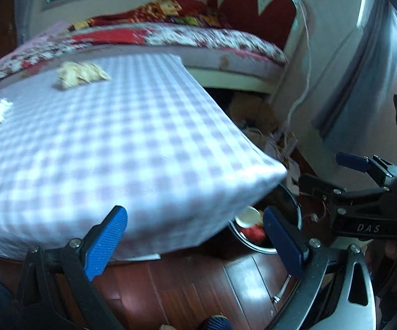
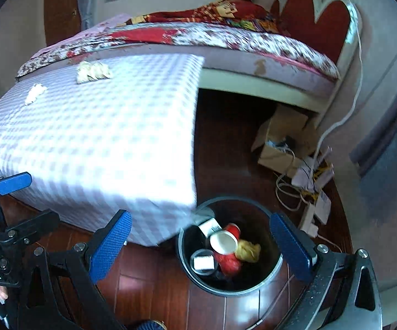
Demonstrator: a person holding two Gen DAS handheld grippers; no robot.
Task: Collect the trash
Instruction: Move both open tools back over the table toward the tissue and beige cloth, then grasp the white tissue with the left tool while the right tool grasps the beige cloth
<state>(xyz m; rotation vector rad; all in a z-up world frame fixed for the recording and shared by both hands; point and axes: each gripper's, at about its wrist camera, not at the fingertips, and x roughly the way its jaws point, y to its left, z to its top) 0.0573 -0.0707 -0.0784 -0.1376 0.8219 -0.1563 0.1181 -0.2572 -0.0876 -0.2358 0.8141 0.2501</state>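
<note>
On the lilac-checked cloth-covered worktop (image 2: pixel 102 137), a white crumpled tissue (image 2: pixel 35 93) and a yellowish crumpled wrapper (image 2: pixel 92 72) lay near its far edge. Left gripper (image 1: pixel 195 243) and right gripper (image 2: pixel 198 247) gaped wide, holding nothing. Reaching risked snagging cloth; the black round bin (image 2: pixel 276 269) crowded the near right corner.

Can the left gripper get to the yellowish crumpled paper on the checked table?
Probably yes. The left gripper is open and empty, and only bare checked cloth lies between it and the yellowish crumpled paper at the far edge.
</note>
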